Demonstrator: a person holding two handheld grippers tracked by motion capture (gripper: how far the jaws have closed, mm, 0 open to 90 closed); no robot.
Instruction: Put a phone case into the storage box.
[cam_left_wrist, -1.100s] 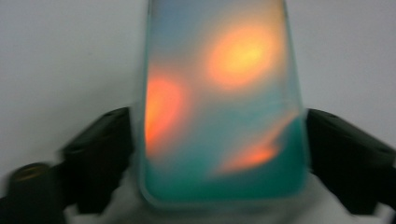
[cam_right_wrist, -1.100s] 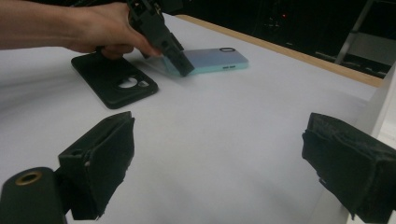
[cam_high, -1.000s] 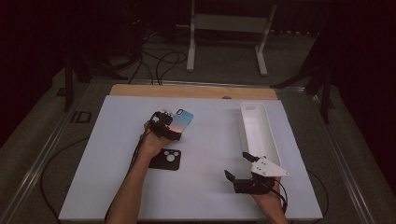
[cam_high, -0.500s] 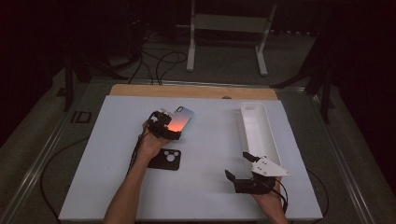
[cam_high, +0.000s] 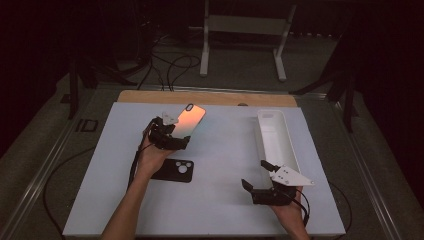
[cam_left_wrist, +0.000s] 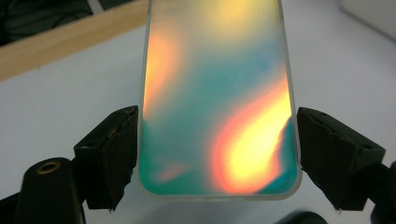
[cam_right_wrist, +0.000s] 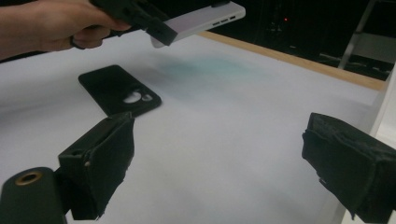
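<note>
So the phone (cam_high: 190, 120) is up off the table, clamped across its width by the left gripper (cam_high: 176, 138), near the middle of the table's far half. Its long axis runs from the gripper up and away toward the far right, camera end leading, with the near short end sitting between the jaws. The screen is lit in orange and teal swirls and faces up.

From the left gripper view you get the phone (cam_left_wrist: 217, 100) head-on: a black pad pressing each long edge, jaws spread wide to match the phone's width, rounded near corners just past the pads. From the right gripper view you get what that one can't show: the phone (cam_right_wrist: 198, 21) side-on, clear of the white table (cam_right_wrist: 243, 140), tilted slightly up at its far end, with slots visible in its short end, and a faint teal glow on the surface under it.

A black phone case (cam_high: 173, 170) lies flat on the table just near of the left hand (cam_high: 152, 157), camera cutout showing. Over on the right, the right gripper (cam_high: 257, 176) sits low by the near edge, jaws wide apart with nothing between them, right beside the near end of the long white tray (cam_high: 292, 150).
</note>
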